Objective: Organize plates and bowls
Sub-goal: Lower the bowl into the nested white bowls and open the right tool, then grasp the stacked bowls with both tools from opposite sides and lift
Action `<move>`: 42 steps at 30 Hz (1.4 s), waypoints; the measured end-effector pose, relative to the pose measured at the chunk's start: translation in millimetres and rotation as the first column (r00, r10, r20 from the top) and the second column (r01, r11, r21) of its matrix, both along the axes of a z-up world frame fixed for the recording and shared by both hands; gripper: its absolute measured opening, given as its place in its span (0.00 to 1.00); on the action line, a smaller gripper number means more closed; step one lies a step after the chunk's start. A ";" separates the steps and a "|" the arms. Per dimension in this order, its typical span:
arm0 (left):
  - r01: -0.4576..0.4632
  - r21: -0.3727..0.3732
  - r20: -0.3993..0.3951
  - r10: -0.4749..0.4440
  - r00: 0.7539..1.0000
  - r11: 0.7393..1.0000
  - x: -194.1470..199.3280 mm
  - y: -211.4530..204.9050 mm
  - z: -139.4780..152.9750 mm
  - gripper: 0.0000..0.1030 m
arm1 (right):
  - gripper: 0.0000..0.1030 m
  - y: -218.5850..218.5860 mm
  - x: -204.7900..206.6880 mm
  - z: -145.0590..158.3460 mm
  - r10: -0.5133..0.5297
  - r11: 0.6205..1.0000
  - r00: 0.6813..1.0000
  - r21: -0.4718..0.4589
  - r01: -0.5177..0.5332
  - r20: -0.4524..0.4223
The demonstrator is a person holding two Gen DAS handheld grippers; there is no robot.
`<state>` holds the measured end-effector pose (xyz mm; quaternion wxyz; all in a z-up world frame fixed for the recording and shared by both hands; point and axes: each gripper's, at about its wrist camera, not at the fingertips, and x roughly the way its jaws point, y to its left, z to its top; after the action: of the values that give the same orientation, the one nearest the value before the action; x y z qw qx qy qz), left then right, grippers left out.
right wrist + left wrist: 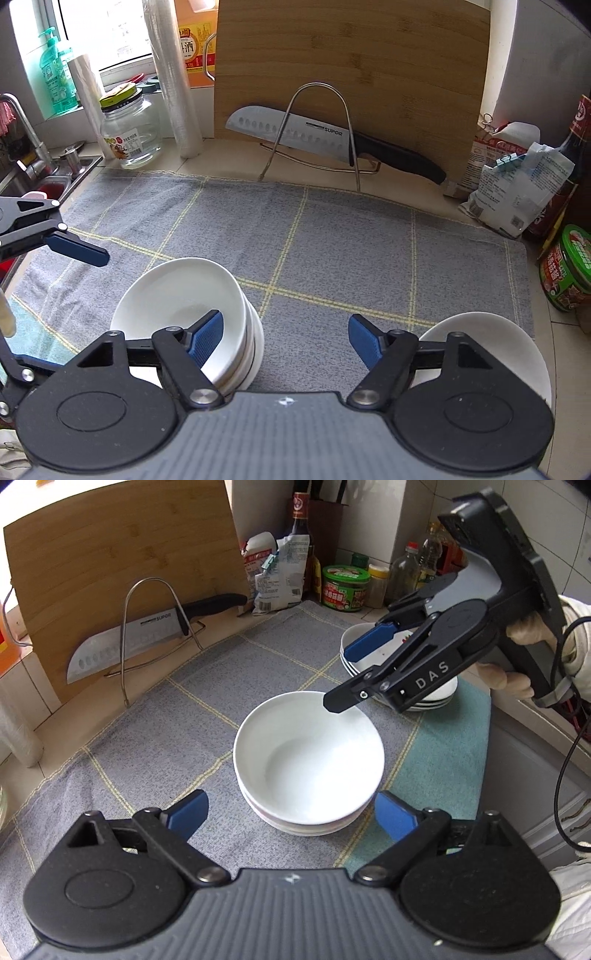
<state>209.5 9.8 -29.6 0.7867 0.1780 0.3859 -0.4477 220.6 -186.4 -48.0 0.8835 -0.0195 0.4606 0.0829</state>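
Right now the left gripper (291, 814) hangs with its jaws spread wide and nothing between them, just short of a stack of white bowls (308, 760) standing on the grey checked cloth (147, 738). Beside it, the right gripper (286, 341) is also spread apart and empty, though the right-hand view shows a narrower gap. Behind it sits a stack of white plates (354, 657). A knife (295, 133) rests in a wire rack (321, 110) against a wooden cutting board (369, 55).
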 end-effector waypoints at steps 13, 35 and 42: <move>-0.131 -0.040 -0.030 0.130 0.991 0.991 -15.0 15.2 -30.3 0.97 | 1.00 6.9 -55.4 1.6 0.143 0.989 0.980 0.030 -0.148 0.136; -0.105 0.130 -0.029 0.110 0.994 0.986 -9.6 -5.3 -85.3 0.99 | 1.00 18.9 -52.9 -93.6 0.298 0.953 0.955 -0.064 -0.298 -0.009; 0.071 0.139 0.008 -0.073 0.997 0.988 -3.8 -16.5 -83.5 0.99 | 1.00 18.1 -51.4 -95.2 0.286 0.956 0.958 -0.060 -0.286 -0.011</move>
<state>205.7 -6.7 -113.0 0.7583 0.2490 0.4040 -0.4469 169.2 -168.3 -143.2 0.8607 -0.1125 0.4564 0.1957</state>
